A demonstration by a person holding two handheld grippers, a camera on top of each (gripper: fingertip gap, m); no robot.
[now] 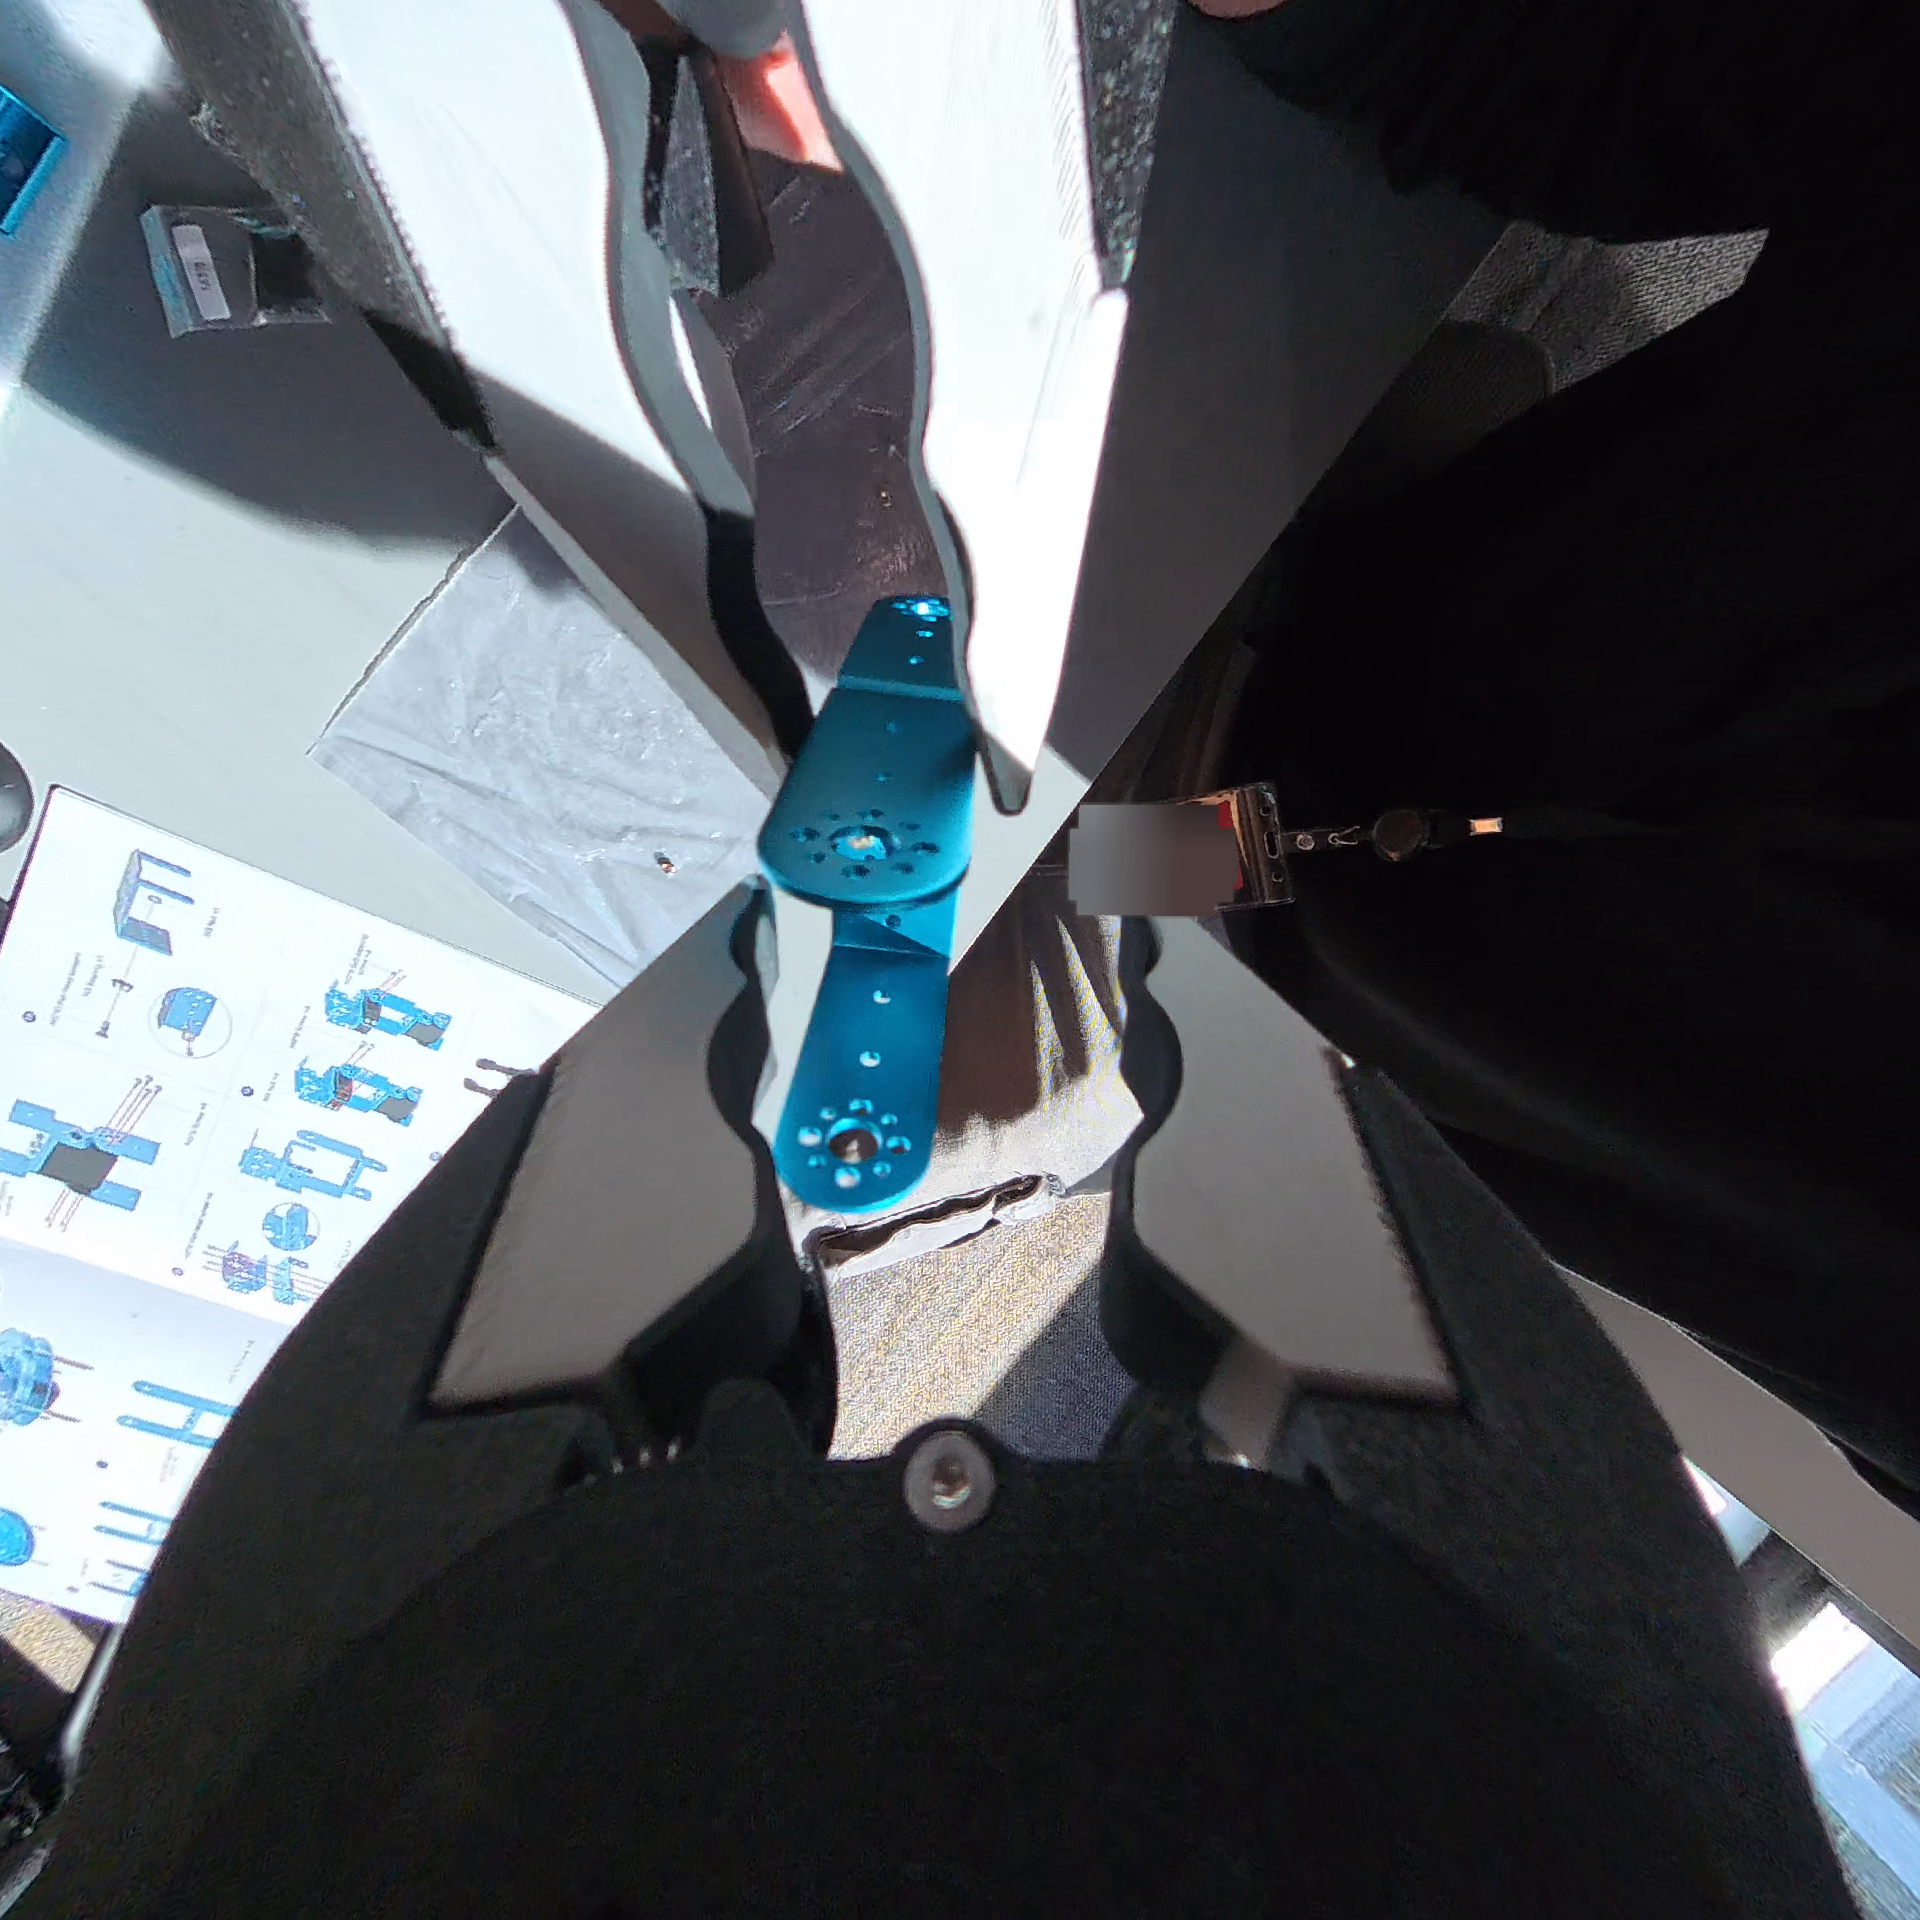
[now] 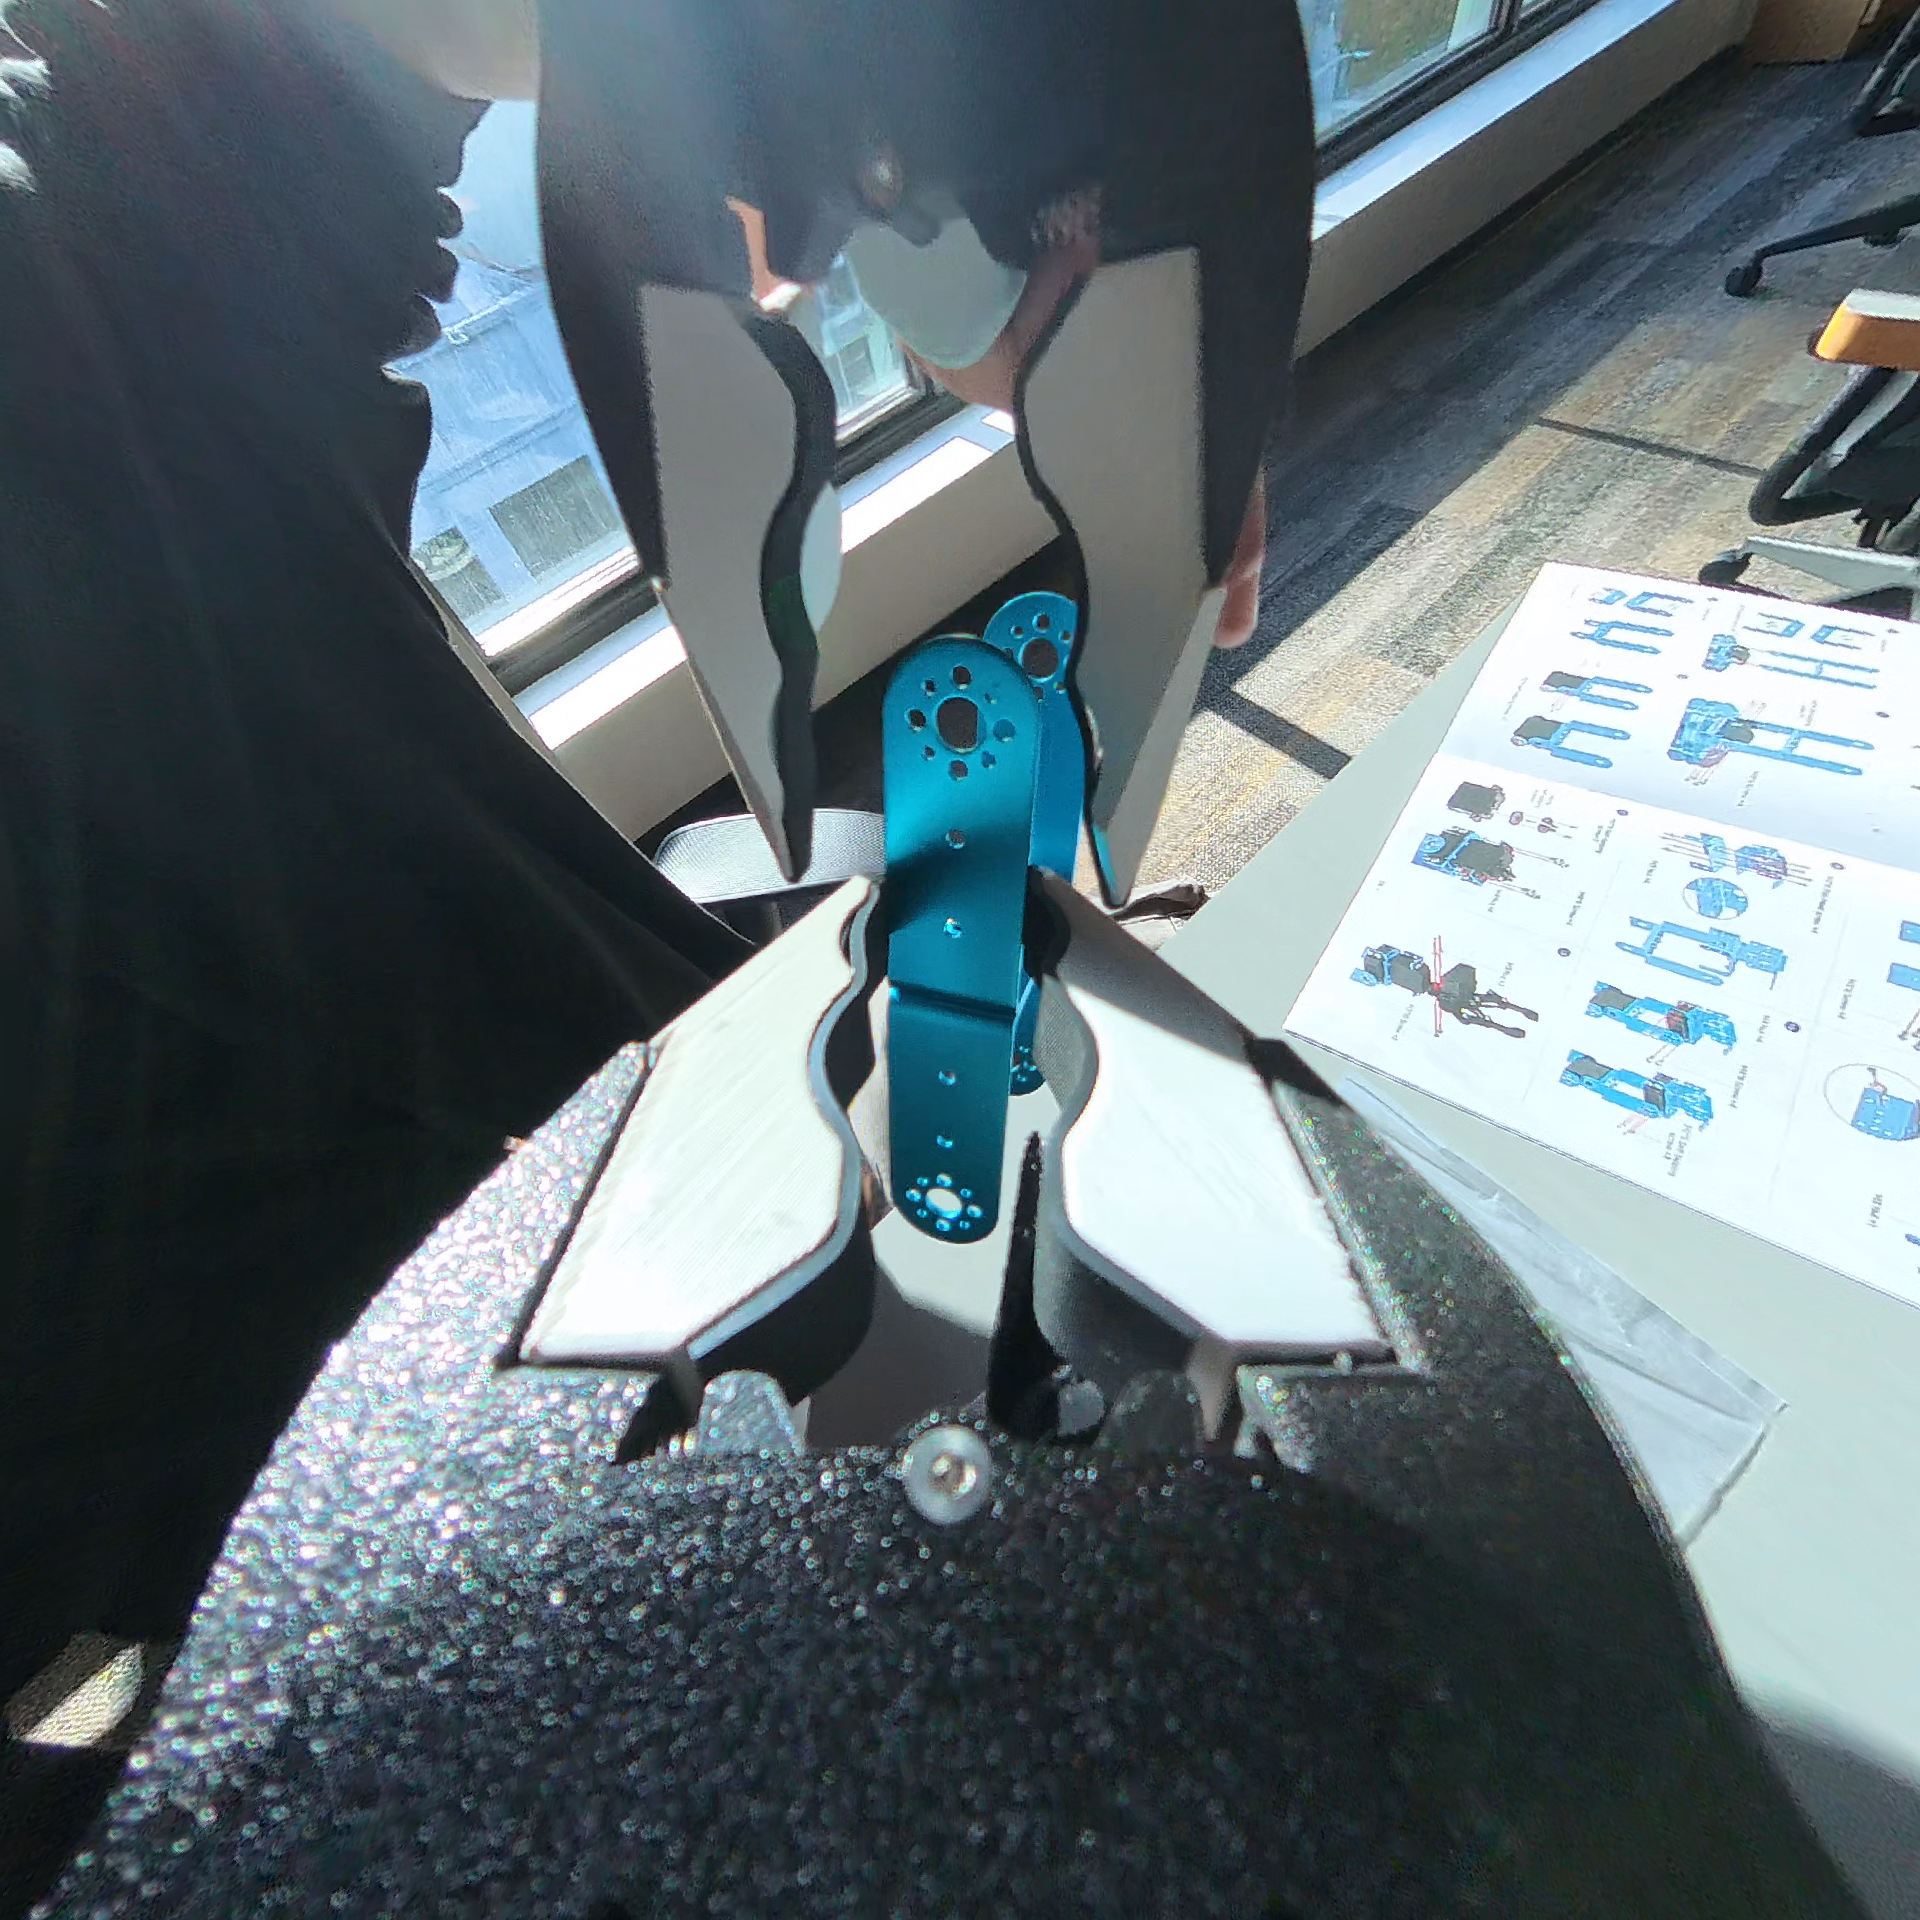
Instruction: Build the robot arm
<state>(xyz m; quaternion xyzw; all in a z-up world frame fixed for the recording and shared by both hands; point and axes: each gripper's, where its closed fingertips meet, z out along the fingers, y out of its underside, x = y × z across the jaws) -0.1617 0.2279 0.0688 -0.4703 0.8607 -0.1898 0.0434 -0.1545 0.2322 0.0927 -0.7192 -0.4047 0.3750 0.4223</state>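
Two blue metal brackets with rounded, perforated ends are held in the air, one close behind the other; I cannot tell if they are joined. My right gripper (image 2: 953,883) is shut on the front bracket (image 2: 951,956) by its edges, near its bend. The second bracket (image 2: 1051,748) stands just behind it. My left gripper (image 1: 945,914) faces the right gripper (image 1: 896,787), tip to tip. Its jaws stand open around the lower bracket (image 1: 862,1049), which lies against one finger, with a gap to the other. The upper bracket (image 1: 883,790) sits between the right gripper's fingers.
A white table (image 1: 156,582) carries an instruction sheet (image 1: 156,1039) with blue drawings, a clear plastic bag (image 1: 520,727) with a small screw (image 1: 662,860) on it, and a small labelled box (image 1: 208,270). A person in black (image 1: 1558,623) is close. A window (image 2: 520,499) and office chairs (image 2: 1849,468) lie beyond. Less than 4 cm separates the two grippers' tips.
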